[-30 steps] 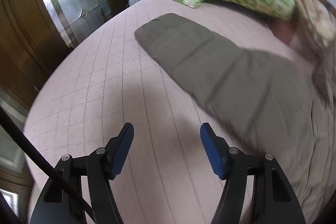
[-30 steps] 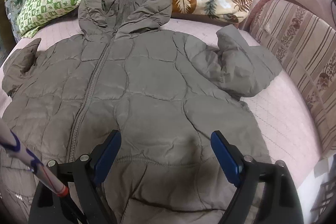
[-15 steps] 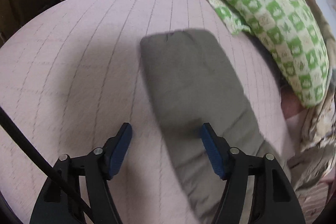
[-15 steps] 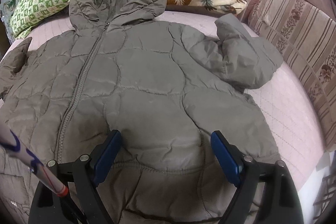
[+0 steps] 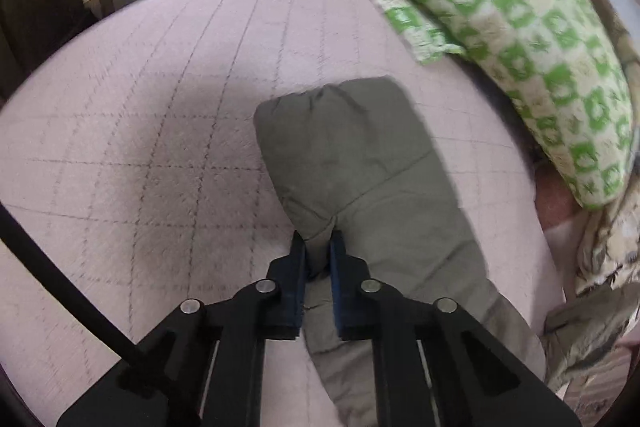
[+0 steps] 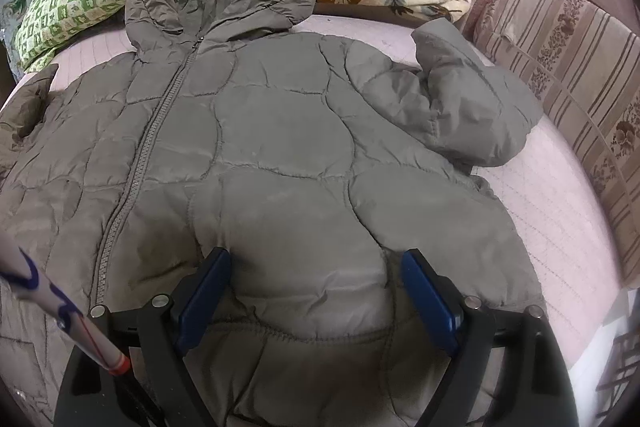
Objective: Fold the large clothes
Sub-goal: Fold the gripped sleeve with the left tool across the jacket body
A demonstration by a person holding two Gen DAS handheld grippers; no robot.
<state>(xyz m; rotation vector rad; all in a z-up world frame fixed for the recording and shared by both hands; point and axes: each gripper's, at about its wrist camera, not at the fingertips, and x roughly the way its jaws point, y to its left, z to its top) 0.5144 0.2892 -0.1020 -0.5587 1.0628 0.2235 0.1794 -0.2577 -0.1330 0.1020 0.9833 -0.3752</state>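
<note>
Jacket [image 6: 280,147] hem cut off by the bottom edge, left cuff beyond the frame's left side.

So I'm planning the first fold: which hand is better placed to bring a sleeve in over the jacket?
Probably left: the left gripper has its jaws pinched on a sleeve. The right gripper hangs open over the jacket front, gripping nothing.

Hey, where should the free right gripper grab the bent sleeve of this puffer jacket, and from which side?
Probably the cuff end of the bent sleeve. It sticks up slightly off the pink bedspread, with bare fabric edge exposed. Come from the striped-cushion side, fingers straddling the cuff's thin edge, since the jacket body blocks the other side.
</note>
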